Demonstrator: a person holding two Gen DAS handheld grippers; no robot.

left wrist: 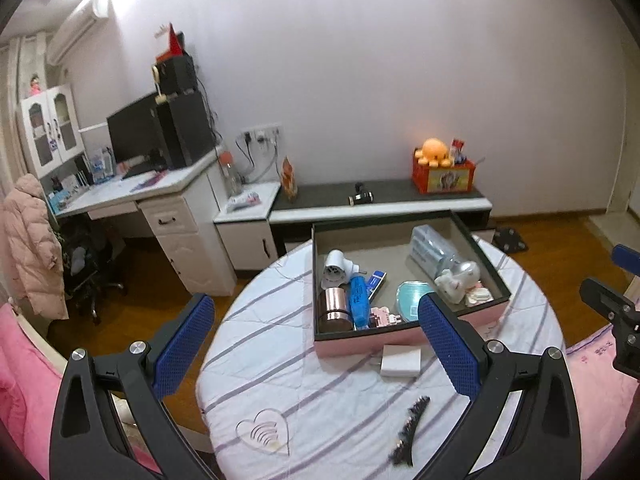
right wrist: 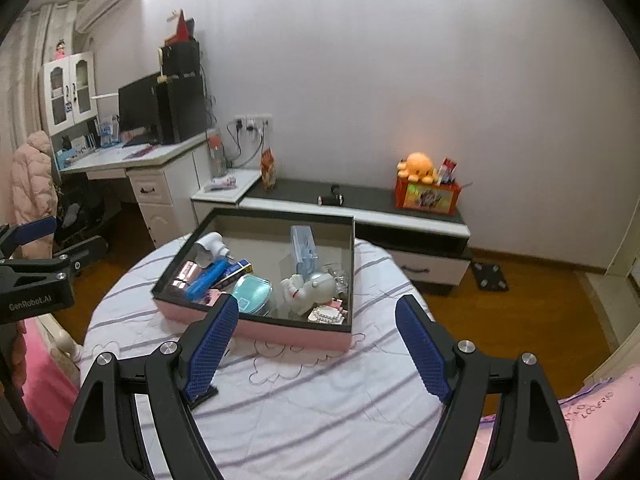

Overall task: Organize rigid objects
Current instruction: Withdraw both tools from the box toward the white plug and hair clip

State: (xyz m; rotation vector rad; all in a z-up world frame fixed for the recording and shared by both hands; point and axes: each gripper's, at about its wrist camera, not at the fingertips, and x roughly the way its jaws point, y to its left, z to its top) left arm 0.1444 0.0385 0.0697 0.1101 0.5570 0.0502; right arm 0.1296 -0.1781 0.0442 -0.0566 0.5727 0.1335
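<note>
Hovering: both tools hang above the round tabletop (left wrist: 280, 360), pointing down and forward at the pink box (left wrist: 360, 342).
Left tool (left wrist: 316, 344): fingers wide apart, nothing between them.
Right tool (right wrist: 316, 344): fingers also wide apart, empty.
Things left out of the box: a white charger block (left wrist: 401, 361) just before the box's near wall, a dark hair clip (left wrist: 410, 432) and a clear heart-shaped piece (left wrist: 263, 434) nearer to the camera.
Direction: all three lie ahead of and below the left tool; the box lies beyond them.
Long axis of clip: it runs almost toward the box, a little slanted.
Nearer hand: by my judgement the left one, because these things sit between its fingers in its view.
Left view only: it shows the charger, the clip and the heart.
Right view only: it shows the box's right side and a white astronaut figure (right wrist: 310, 290) inside clearly; the loose things are hidden or out of its frame.
</note>
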